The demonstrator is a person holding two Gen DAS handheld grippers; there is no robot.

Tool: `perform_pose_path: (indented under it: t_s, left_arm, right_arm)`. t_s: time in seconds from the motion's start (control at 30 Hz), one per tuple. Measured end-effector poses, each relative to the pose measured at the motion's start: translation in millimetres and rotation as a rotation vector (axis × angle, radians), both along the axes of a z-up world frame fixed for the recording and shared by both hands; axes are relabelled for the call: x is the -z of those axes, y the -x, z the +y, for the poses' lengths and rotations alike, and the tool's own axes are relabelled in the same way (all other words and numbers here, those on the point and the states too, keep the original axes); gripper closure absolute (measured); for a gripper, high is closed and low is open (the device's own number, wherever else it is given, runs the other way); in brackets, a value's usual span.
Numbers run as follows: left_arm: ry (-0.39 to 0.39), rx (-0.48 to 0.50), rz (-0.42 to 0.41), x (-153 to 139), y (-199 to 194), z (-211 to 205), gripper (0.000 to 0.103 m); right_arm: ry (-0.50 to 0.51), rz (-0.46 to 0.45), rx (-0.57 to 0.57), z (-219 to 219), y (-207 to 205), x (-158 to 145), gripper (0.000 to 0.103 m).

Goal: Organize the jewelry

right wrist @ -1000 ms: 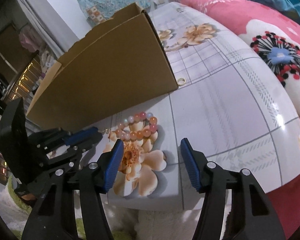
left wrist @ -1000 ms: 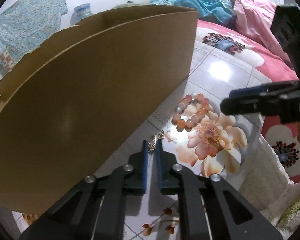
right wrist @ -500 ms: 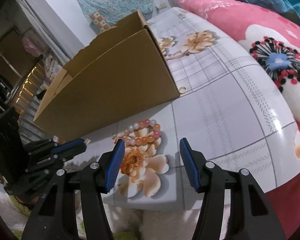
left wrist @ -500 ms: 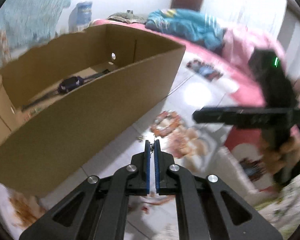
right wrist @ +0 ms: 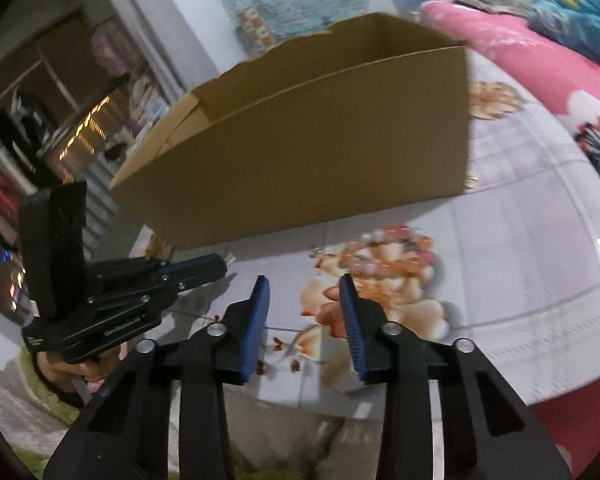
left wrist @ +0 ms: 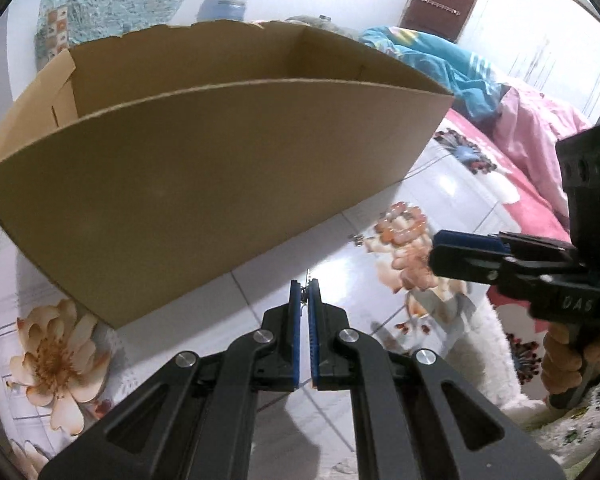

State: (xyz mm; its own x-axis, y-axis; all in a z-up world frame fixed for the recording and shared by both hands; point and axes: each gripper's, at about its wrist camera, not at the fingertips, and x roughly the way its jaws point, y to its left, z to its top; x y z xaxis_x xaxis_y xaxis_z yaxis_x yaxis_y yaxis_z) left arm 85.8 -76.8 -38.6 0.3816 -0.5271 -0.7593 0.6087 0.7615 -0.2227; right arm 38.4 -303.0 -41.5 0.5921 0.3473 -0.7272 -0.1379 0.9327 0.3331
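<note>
1. Cardboard box (left wrist: 220, 176): open-topped, standing on the floral desk (left wrist: 260, 304); both views catch only its upper inner walls, so the contents cannot be told.
2. Left gripper (left wrist: 305, 292): fingers (left wrist: 295, 320) pressed almost together, pinching a thin silver chain (left wrist: 307, 280) whose end pokes out past the tips, in front of the box's near wall.
3. Right gripper (right wrist: 304, 292): fingers (right wrist: 260, 312) part-way open, having just been closing; nothing lies between them, and they are above the desk's near edge.
4. Bead bracelet (left wrist: 400, 224): orange and pink beads, lying on the desk's flower print, just beside the box's near wall and beyond the right fingertips; blurred in the right wrist view.
</note>
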Motion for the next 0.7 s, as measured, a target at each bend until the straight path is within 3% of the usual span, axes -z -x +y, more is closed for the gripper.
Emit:
perform_pose_path:
  t_s: [0.17,0.37,0.7]
  left_arm:
    - [-0.036,0.006,-0.042,3.0,4.0,-1.8,0.100]
    - [-0.072,0.029,-0.072,8.3,8.1,-5.8,0.100]
    - [-0.086,0.043,-0.087,10.9,10.2,-8.9,0.100]
  right_arm:
    - [0.083,-0.027,-0.034,20.7,-16.9,5.2,0.084]
    - [0.177,-0.040,-0.016,28.9,-30.5,12.5,0.085]
    - [0.245,-0.051,-0.022,48.6,-52.0,21.2,0.087]
